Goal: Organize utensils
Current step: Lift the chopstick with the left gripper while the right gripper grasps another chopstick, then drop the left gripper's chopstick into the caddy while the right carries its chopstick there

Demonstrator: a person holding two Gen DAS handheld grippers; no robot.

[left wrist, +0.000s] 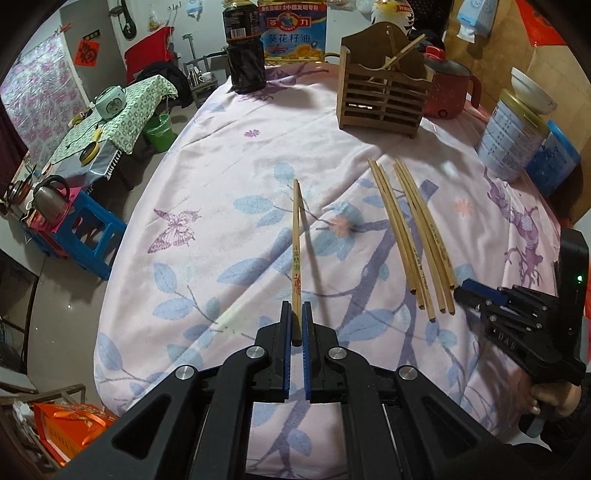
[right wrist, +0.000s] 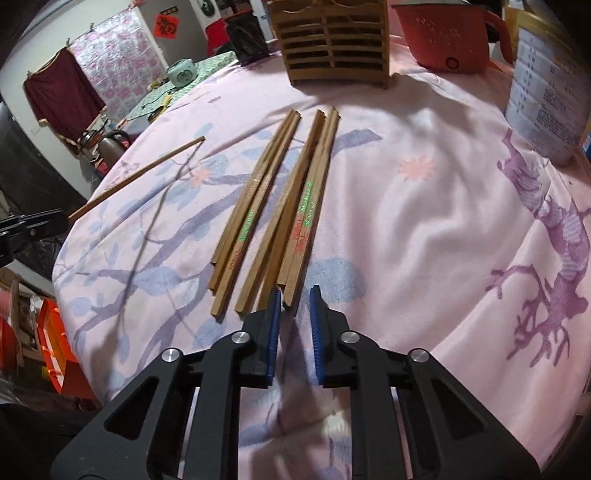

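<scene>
Closest to the left wrist camera, the left gripper [left wrist: 296,317] is clamped on the butt end of a single bamboo chopstick [left wrist: 296,254], which juts forward above the cloth and casts a thin shadow; green and red characters are printed along its shaft, too small to read. At the near edge of the right wrist view, the right gripper [right wrist: 293,295] has its blue pads [right wrist: 273,328] a narrow gap apart, with the near end of one chopstick from the loose chopsticks [right wrist: 284,206] at their tips; whether the pads press on it cannot be told. Those chopsticks lie side by side on the pink floral tablecloth [right wrist: 424,229] in two bunches, their handles stamped with green and red characters that stay illegible. A hand [left wrist: 550,400] grips the right tool's handle at the left view's right edge. Farther back stands a slatted wooden chopstick holder [left wrist: 384,99] with a few chopsticks leaning inside. Just beside it is a red electric pot [left wrist: 448,92], and to its right a milk powder tin [left wrist: 511,136] covered in small blue print. At the table's far edge are a dark sauce bottle [left wrist: 243,55] and a sunflower oil jug [left wrist: 293,33] labelled 多力 and 葵花籽油.
</scene>
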